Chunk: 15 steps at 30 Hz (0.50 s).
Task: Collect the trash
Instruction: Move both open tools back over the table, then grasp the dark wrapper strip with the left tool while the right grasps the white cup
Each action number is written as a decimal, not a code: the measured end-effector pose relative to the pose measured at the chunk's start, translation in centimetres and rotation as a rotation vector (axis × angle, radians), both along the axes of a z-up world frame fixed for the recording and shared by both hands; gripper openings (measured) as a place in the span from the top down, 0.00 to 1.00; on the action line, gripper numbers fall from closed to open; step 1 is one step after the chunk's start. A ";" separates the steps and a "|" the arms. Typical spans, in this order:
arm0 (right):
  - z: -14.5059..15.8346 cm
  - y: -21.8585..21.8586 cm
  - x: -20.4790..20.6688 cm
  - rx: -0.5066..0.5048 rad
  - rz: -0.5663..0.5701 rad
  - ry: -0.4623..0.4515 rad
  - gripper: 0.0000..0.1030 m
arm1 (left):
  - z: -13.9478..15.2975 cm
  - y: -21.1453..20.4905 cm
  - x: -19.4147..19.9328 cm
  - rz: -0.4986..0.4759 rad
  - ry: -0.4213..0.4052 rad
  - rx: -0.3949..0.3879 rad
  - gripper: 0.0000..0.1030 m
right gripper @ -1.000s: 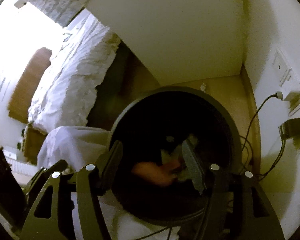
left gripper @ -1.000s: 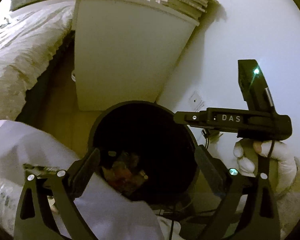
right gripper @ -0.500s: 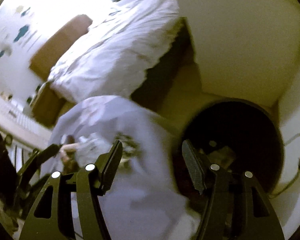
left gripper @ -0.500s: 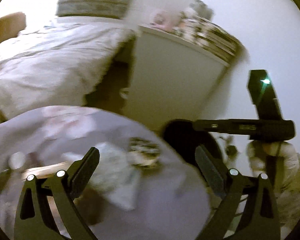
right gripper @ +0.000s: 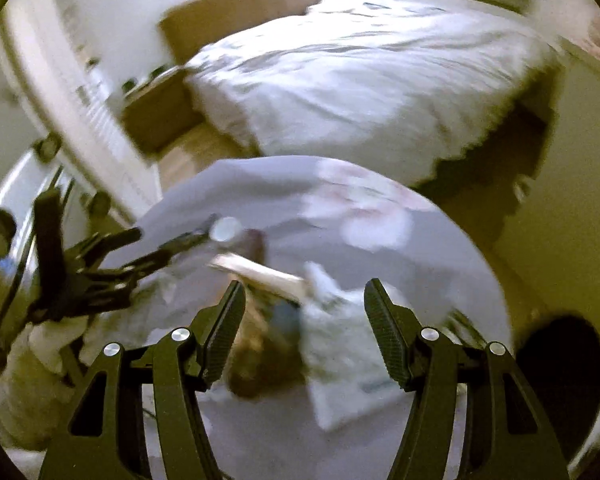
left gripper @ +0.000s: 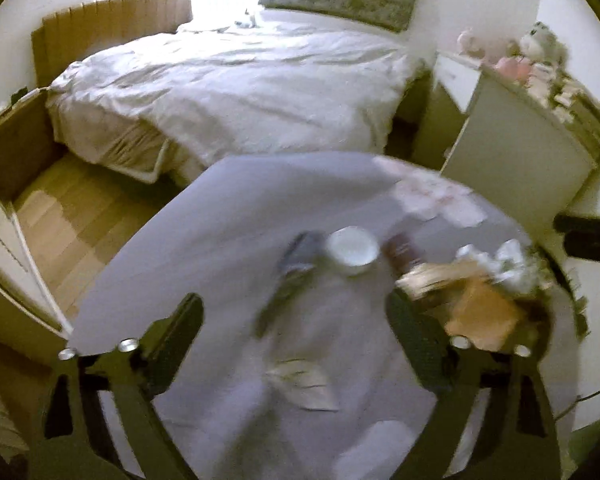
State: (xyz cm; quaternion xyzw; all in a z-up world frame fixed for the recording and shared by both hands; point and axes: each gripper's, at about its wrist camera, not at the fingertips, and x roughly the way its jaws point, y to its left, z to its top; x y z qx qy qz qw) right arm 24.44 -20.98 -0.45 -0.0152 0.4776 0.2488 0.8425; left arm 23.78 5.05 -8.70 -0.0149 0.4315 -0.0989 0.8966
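I see a heap of trash (left gripper: 472, 280) lying on a round table (left gripper: 228, 240) with a pale purple top. It is crumpled white paper, a brown flat piece and some darker bits, all blurry. From my left wrist camera the heap sits just past the right finger of my left tool (left gripper: 296, 340), off to the right side. A small white cup (left gripper: 352, 246) stands near the middle of the table, ahead of that tool and between its fingers. A flat scrap of paper (left gripper: 302, 384) lies close in, between the two fingers. My left tool is wide open and holds nothing.

From my right wrist camera the trash (right gripper: 300, 320) lies right between the fingers of my right tool (right gripper: 304, 332). That tool is wide open too, and I cannot tell if it touches the heap. The left tool (right gripper: 172, 248) reaches in over the table from the left.

Behind the table is a bed (left gripper: 236, 92) with a white rumpled cover. A white cabinet (left gripper: 516, 164) stands to the right with soft toys (left gripper: 512, 56) on top. The floor (left gripper: 60, 216) is light wood. A dark round bin (right gripper: 560, 372) sits low on the right, beside the table.
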 end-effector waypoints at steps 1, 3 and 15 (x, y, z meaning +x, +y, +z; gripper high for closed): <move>-0.1 1.5 0.6 -0.011 0.031 -0.009 0.39 | -0.4 0.3 0.4 -0.001 0.011 0.019 0.24; -0.7 4.3 1.7 -0.043 0.099 -0.020 0.39 | -1.4 0.4 1.2 -0.013 0.028 0.049 0.29; -6.7 13.6 7.3 -0.208 0.278 0.031 0.41 | -2.7 1.3 2.0 -0.025 0.024 0.045 0.73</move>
